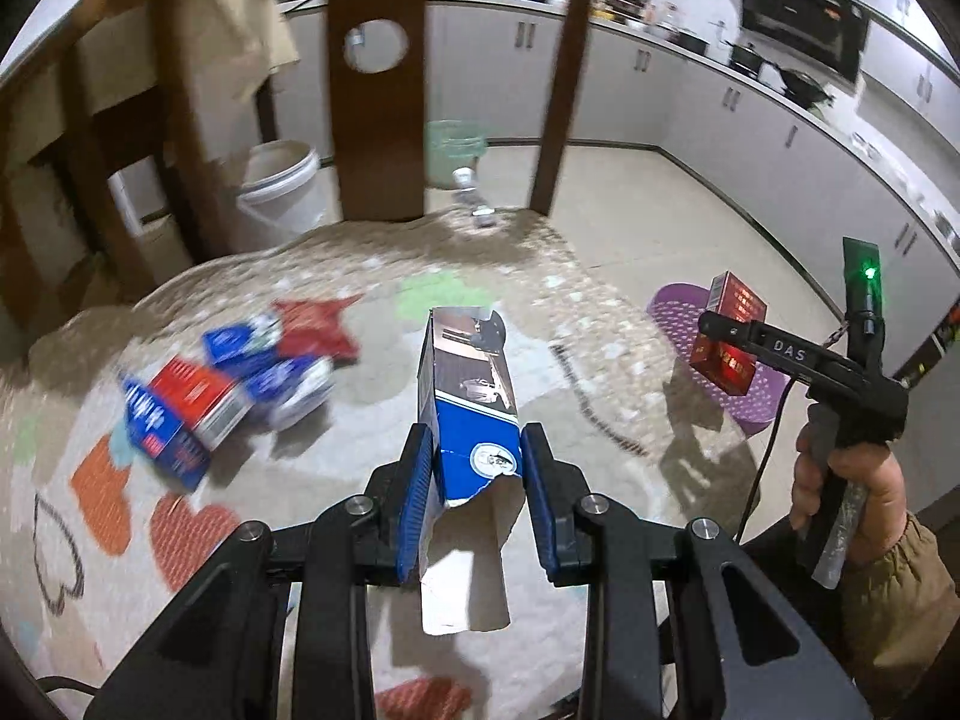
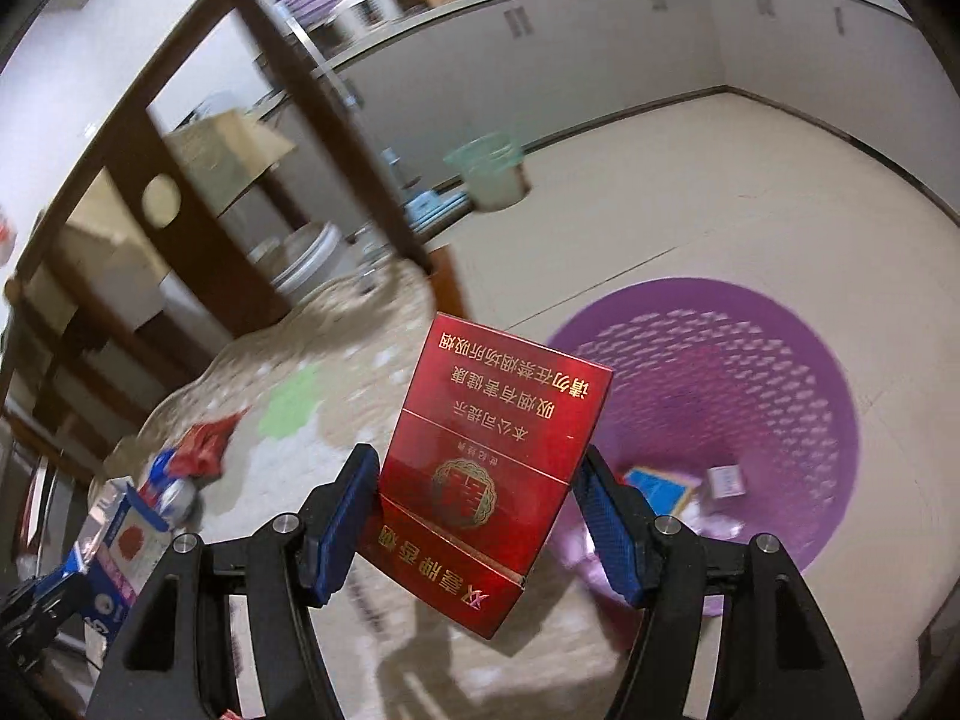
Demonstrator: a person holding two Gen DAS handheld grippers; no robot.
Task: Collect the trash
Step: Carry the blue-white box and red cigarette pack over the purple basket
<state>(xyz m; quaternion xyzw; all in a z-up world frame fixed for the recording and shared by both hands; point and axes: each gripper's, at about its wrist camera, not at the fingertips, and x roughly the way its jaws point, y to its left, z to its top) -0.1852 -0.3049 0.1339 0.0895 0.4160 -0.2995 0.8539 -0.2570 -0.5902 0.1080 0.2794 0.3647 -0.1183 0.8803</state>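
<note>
Red carton [image 2: 486,474] sat between my right jaws, grip unclear; one blue-white box [image 1: 474,420] was pinched in my left; four blurred packs [image 1: 234,384] lay on the rug [image 1: 372,276].

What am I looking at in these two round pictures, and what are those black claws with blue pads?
Each claw is a hand-held two-finger gripper; a person's hand squeezes its handle. A fisheye camera on each gripper looks along its fingers, which bends the pictures round. One picture shows the left gripper clamping a torn blue-and-white carton. The other shows the right gripper holding a red cigarette box above a purple basket that already holds scraps. More blue and red packets lie on the patterned rug.
</note>
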